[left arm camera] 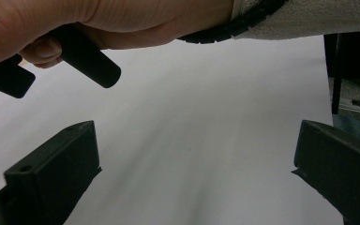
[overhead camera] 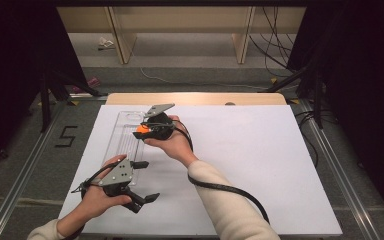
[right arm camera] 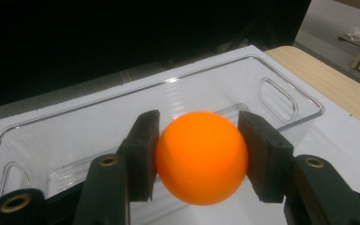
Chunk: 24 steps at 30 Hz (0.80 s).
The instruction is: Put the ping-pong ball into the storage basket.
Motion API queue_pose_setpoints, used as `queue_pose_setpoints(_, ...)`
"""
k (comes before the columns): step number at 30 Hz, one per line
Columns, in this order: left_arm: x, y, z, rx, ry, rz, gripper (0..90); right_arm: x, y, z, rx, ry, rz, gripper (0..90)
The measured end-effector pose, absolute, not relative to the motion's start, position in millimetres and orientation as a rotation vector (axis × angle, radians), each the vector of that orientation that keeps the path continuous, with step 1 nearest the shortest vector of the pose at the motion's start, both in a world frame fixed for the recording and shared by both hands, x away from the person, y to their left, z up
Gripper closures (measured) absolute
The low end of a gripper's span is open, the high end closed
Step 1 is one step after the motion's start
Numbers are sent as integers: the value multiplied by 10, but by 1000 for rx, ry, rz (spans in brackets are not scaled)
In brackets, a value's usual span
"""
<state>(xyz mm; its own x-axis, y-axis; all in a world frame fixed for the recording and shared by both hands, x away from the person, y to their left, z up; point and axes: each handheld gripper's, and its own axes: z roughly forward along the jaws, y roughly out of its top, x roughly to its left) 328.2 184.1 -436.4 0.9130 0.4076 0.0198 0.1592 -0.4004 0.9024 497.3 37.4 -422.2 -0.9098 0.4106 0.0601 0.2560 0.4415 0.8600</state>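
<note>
- Both jaws of the right gripper (right arm camera: 201, 157) were seen clamped on an orange ball (right arm camera: 200, 157), one pad pressed to each side of it.
- From the high view, the right gripper (overhead camera: 147, 129) and the orange ball (overhead camera: 142, 129) were held over a clear plastic tray (overhead camera: 122, 142) that lay on the left part of the counter (overhead camera: 260, 165).
- By contrast, the left gripper (left arm camera: 194, 178) was held with its jaws wide apart and nothing between them, only white counter beneath.
- In the high view the left gripper (overhead camera: 142, 200) was placed near the front edge of the counter, just beside the near end of the tray.
- The step in hand was judged to be the carrying of the ball to the tray, with the release not yet made.
- For the next move, a lowering of the ball toward the tray floor and then a parting of the jaws would be called for; a drop from a height could let so light a ball bounce out.
- Nothing was seen lying inside the tray, so no obstruction was found there; its low walls alone had to be cleared.
- Farther off, a wooden board edge (overhead camera: 195, 98), floor cables (overhead camera: 275, 40) and wooden shelving (overhead camera: 180, 30) were noted, well apart from the work.
</note>
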Motion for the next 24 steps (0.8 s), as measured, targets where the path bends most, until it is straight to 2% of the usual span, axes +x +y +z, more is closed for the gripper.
queue_pose_setpoints(24,3281,1839,-4364,1990,408,286,0,4992,449,-4205,580,2539,1465,514)
